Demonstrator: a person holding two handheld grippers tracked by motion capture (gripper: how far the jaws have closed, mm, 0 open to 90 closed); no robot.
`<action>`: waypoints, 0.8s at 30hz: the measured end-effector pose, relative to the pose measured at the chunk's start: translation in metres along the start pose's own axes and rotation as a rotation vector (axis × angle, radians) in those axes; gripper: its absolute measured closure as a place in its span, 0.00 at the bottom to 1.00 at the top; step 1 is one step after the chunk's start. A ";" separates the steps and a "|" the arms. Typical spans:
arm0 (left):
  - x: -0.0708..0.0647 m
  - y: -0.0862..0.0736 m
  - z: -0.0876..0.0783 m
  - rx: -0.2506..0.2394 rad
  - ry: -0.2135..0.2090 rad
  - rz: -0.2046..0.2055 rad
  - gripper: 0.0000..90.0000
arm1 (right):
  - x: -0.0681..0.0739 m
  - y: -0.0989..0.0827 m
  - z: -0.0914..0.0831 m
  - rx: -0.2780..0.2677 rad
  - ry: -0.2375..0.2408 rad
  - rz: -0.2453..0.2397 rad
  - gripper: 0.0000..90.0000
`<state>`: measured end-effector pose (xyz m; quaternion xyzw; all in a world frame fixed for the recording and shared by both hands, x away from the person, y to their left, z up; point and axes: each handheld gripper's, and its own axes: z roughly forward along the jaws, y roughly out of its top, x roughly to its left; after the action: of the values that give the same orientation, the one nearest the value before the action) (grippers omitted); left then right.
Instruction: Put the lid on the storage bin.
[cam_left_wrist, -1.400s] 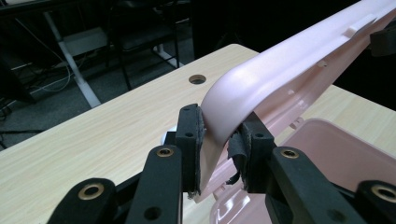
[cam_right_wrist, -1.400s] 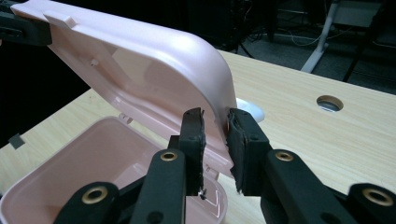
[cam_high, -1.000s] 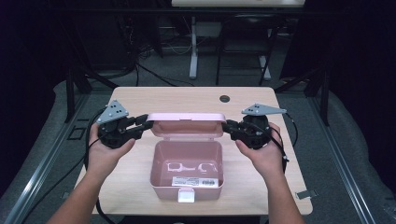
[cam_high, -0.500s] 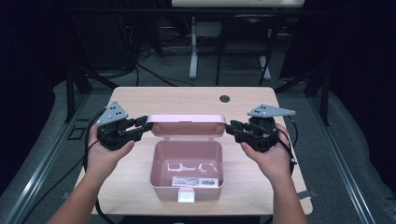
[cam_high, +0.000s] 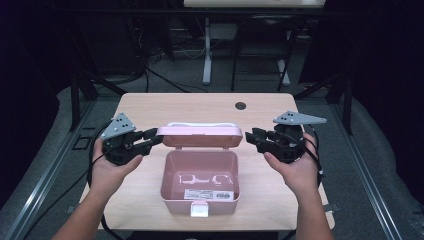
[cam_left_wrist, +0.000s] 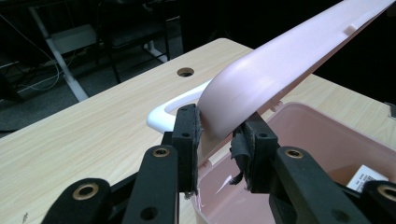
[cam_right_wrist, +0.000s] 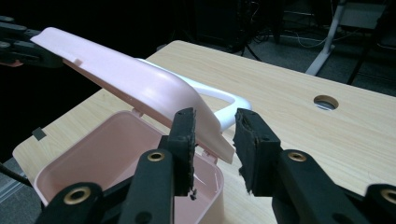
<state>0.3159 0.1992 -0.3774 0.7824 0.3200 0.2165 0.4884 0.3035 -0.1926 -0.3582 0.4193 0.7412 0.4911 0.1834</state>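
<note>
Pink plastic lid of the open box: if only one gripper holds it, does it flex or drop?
The pink plastic lid looks thin-shelled, probably light with slight flex. Left gripper pinches one corner; right gripper has just been opening. It's hinged, so it would probably swing, not fall.

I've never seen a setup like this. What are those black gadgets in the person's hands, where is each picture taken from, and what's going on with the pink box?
Nothing here is a robot: a person holds a hand-held two-jaw tool in each hand. The high view looks down on the wooden table from above the person's side. The other two pictures come from small cameras riding on each tool, looking along its black jaws.

On the table stands a pink box, open, with its lid raised and a white handle on the lid.

The left gripper pinches one end of the lid between its pads, holding it up. The right gripper is at the lid's other end; its jaws have just been opening, and the pads now stand clear, with the lid's corner between them.
</note>
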 end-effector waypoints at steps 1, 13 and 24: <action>-0.001 -0.001 -0.001 -0.001 0.000 0.002 0.78 | -0.002 -0.001 0.001 -0.001 -0.005 0.003 0.73; -0.009 -0.009 -0.007 0.002 -0.001 0.017 0.77 | -0.011 -0.004 0.007 -0.025 -0.016 0.018 0.66; -0.016 -0.016 -0.014 0.001 -0.004 0.029 0.77 | -0.009 -0.005 0.014 -0.012 -0.009 0.015 0.65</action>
<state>0.2907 0.2013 -0.3864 0.7877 0.3077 0.2216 0.4855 0.3158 -0.1930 -0.3702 0.4260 0.7343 0.4949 0.1856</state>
